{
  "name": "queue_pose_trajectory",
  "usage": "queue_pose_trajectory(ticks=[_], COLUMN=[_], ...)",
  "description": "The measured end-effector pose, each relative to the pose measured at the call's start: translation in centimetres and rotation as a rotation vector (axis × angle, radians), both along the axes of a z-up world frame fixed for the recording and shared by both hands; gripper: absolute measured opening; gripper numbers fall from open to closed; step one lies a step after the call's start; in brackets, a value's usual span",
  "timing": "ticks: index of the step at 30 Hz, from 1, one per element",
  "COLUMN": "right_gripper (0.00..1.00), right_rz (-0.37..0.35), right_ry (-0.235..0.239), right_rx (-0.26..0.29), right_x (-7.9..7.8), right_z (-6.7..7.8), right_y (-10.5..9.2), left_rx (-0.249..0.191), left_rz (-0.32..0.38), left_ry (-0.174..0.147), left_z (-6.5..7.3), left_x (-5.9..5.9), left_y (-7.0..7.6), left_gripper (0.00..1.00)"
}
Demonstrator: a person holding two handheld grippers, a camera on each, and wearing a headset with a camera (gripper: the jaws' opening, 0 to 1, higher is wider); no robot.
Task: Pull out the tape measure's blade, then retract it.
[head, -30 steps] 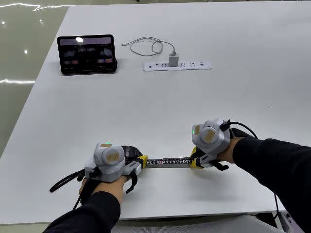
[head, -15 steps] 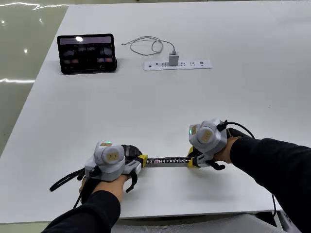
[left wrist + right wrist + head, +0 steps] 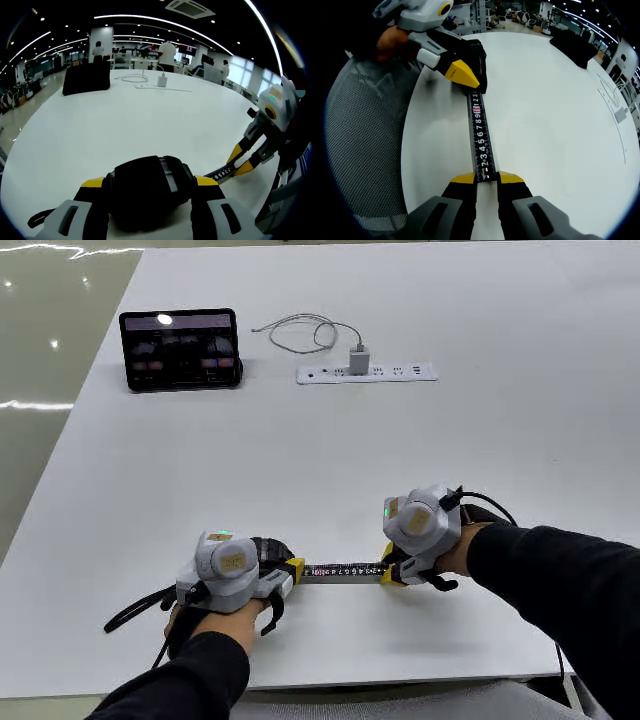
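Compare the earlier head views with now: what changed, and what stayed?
The right gripper, shut on the blade, moved left toward the left gripper, shortening the exposed blade. The left gripper stayed clamped on the tape measure case; tablet and power strip unmoved.

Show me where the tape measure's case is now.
The case sits lower left in the head view, clamped in the left claw; its blade reaches the right claw.
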State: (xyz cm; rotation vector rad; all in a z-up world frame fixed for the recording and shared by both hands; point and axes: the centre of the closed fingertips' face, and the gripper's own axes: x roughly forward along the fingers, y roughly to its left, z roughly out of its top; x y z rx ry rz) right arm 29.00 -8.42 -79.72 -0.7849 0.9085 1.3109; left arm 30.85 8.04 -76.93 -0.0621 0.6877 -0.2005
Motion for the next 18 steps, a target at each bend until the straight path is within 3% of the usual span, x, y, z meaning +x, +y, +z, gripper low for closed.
queue_pose_trajectory(ticks=[9, 13, 18], right_gripper=[0.11, 0.11, 0.1], right_rz=[-0.002, 0.031, -0.009], right_ry=[0.003, -0.003, 0.007], right_rx=[0.024, 0.027, 0.032], right_x=[-0.1, -0.2, -0.1], right_z=[0.0, 0.0, 0.1], right_y=[0.6, 1.0, 1.4], left_rx=[0.0, 0.0, -0.001], left_rz=[0.001, 0.0, 0.0], left_ry=[-0.001, 0.0, -0.003], left_z=[0.0, 0.0, 0.0], left_x=[0.0, 0.0, 0.0], left_y=[0.0, 0.0, 0.0], left_gripper=[0.63, 0.63, 0.63])
